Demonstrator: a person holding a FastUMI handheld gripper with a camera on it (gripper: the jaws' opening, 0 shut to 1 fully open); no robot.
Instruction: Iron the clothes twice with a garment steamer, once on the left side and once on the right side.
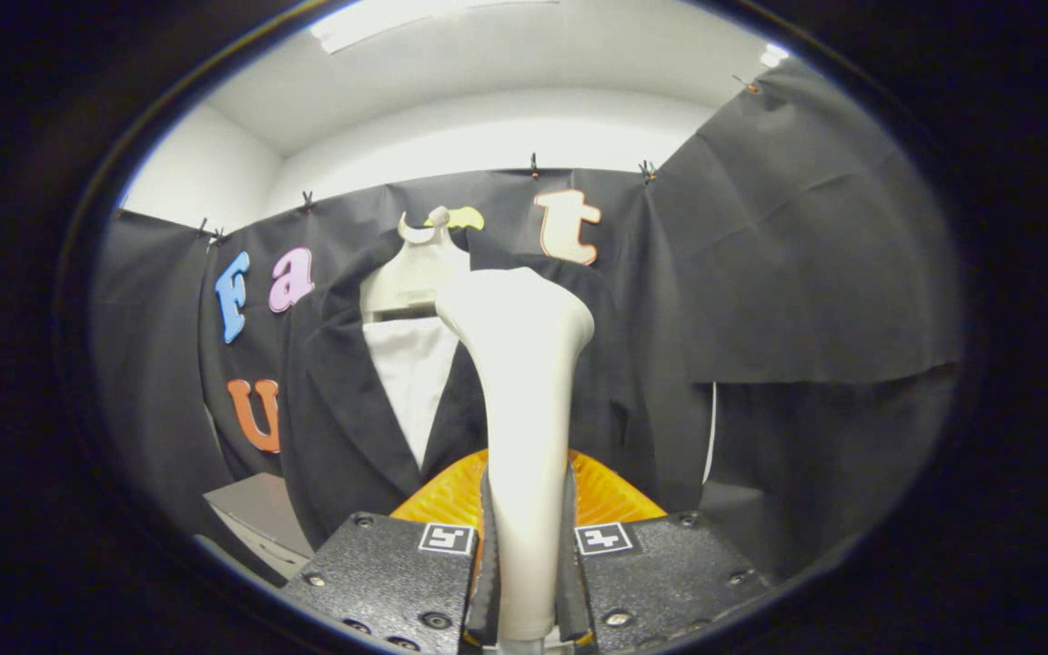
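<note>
A white garment steamer [524,400] stands upright between my fingers, its handle clamped by both pads and its wide head rising ahead of me. My gripper [526,555] is shut on that handle. Beyond the steamer hangs a dark jacket [342,428] over a white shirt [412,377], on a pale hanger [415,268] against the booth's black wall. The steamer's head sits in front of the jacket's right half and hides part of it. I cannot tell whether the head touches the cloth.
A grey tabletop [256,518] lies low to the left, below the jacket's hem. Black cloth [815,273] closes the booth on the right and behind. White room wall and ceiling show above the cloth.
</note>
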